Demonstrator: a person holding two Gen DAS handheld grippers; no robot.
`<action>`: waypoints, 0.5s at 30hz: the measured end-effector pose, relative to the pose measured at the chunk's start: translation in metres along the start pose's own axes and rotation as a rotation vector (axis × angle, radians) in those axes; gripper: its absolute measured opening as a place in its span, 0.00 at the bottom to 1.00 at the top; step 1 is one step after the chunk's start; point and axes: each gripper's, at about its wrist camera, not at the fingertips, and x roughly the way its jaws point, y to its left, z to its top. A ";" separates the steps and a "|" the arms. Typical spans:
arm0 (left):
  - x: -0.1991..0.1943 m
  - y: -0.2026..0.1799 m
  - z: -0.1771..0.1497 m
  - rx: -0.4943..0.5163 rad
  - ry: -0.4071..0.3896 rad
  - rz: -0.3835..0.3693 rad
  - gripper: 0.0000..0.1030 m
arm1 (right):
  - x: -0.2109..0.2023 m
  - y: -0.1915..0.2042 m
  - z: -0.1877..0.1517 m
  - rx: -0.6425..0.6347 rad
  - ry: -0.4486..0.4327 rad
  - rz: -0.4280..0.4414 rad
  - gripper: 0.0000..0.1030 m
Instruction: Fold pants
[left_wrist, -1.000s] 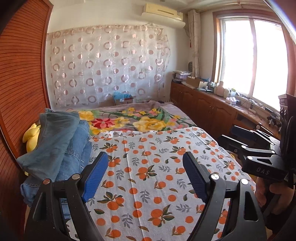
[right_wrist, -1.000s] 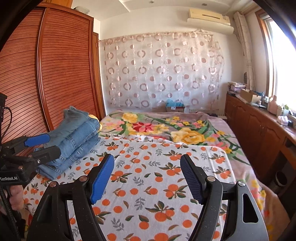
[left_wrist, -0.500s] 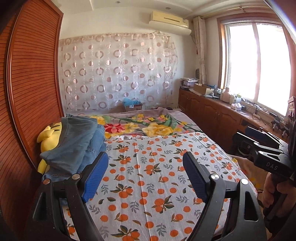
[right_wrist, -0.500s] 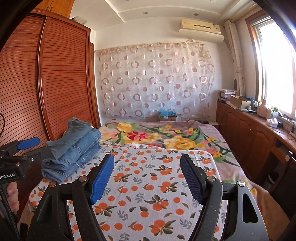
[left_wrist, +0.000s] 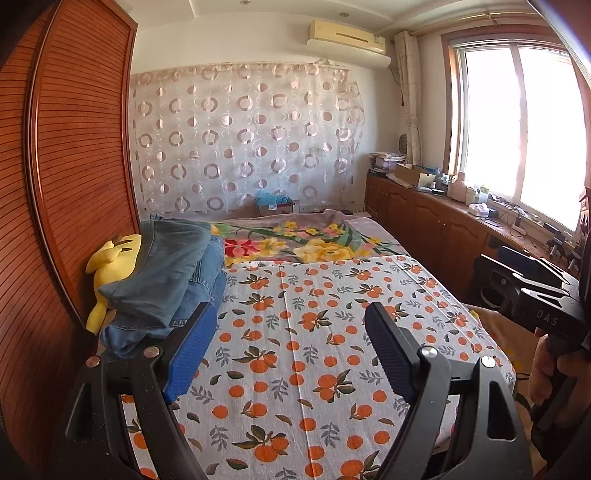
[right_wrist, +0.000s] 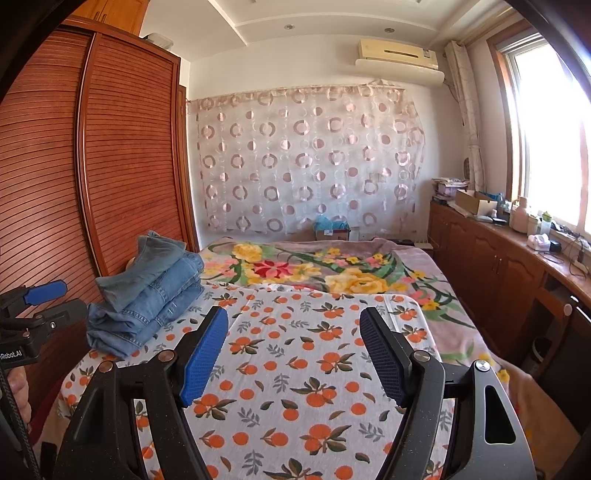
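Both grippers, left gripper (left_wrist: 288, 347) and right gripper (right_wrist: 293, 350), hang wide and empty over the bed (right_wrist: 295, 406).
The folded pants (right_wrist: 147, 291) sit stacked at the bed's left edge beside the wardrobe (right_wrist: 110, 155), touching a yellow toy (left_wrist: 110, 266); the orange-print sheet (left_wrist: 314, 350) lies bare to its right edge.

- The left tool (left_wrist: 286, 354) hangs over the orange-print sheet (left_wrist: 314, 354) on the bed, its blue-padded fingers (left_wrist: 192, 354) spread wide with nothing between them.
- Folded pants (left_wrist: 166, 280) of blue denim lie stacked at the sheet's left edge, beside the wooden wardrobe (left_wrist: 74, 166).
- A yellow plush toy (left_wrist: 110, 266) sits wedged between the stack and the wardrobe.
- A floral blanket (left_wrist: 306, 240) covers the far half of the bed.
- At the right edge, a hand (left_wrist: 550, 373) grips the right tool (left_wrist: 532, 288), whose fingers stand apart.
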 end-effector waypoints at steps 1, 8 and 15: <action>0.001 0.001 0.000 -0.003 0.000 0.001 0.81 | 0.001 0.000 0.000 -0.002 0.001 0.000 0.73; 0.001 0.004 -0.001 -0.015 -0.004 0.007 0.81 | 0.000 -0.001 -0.002 -0.013 0.004 0.004 0.73; 0.000 0.005 -0.001 -0.017 -0.005 0.016 0.81 | -0.002 -0.005 -0.004 -0.020 0.001 -0.004 0.73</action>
